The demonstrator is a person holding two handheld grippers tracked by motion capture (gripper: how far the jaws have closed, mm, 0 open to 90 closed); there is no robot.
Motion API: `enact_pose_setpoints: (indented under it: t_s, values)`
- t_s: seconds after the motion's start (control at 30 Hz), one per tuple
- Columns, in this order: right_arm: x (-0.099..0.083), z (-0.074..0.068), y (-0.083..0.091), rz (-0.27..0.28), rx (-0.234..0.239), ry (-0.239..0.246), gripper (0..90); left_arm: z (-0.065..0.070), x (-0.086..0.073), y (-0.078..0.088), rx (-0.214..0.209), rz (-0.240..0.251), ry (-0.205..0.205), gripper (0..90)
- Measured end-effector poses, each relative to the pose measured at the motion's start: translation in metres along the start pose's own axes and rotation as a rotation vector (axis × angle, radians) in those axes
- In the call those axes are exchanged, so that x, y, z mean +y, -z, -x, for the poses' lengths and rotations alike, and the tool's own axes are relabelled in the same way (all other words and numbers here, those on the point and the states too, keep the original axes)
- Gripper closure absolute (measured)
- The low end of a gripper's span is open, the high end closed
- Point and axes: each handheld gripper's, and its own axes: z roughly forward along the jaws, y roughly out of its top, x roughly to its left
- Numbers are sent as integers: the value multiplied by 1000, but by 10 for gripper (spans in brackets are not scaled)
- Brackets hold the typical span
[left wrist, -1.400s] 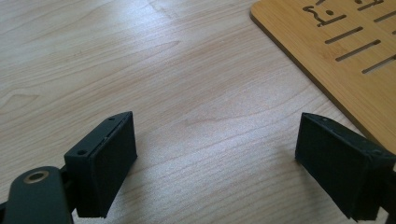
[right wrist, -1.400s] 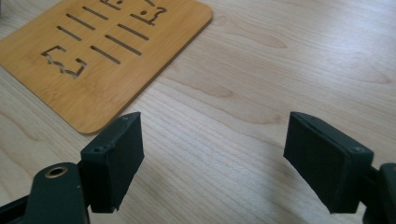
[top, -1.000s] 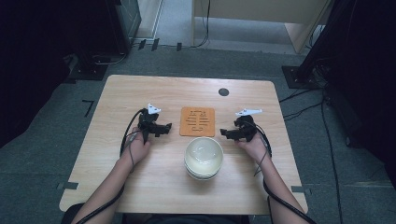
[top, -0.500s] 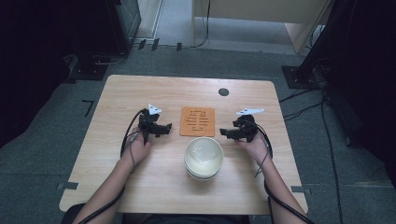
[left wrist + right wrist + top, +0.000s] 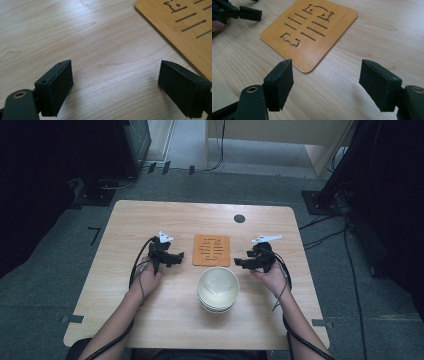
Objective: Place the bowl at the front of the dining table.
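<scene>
On the pale wooden worktop (image 5: 125,295), the left tongs (image 5: 177,257) lie low over the wood at the left, held in the person's left hand (image 5: 147,279), their tips pointing toward the middle. In the left gripper view its black jaws stand wide apart with bare worktop between them, released and grasping nothing; the edge of the flat square bamboo trivet with slot cut-outs (image 5: 180,25) runs just past the right jaw.

That trivet (image 5: 211,250) lies flat at the centre of the worktop, between the two tongs and apart from both. Just in front of it, nearer the person, stands a stack of white round bowls (image 5: 218,289), close to the trivet's near edge.

At the right, the right tongs (image 5: 239,263) point inward at the trivet, held in the right hand (image 5: 272,276). Its jaws have just been closing a little, yet in the right gripper view they are apart, with only bare wood between them and the trivet's rounded corner (image 5: 308,67) just beyond.
</scene>
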Motion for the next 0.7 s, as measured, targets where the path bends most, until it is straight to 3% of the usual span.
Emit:
enact_pose_setpoints:
  t_s: [0.7]
  values:
    - [8,-12,8,9,49,-11,252,0,0,0,0,0,0,122]
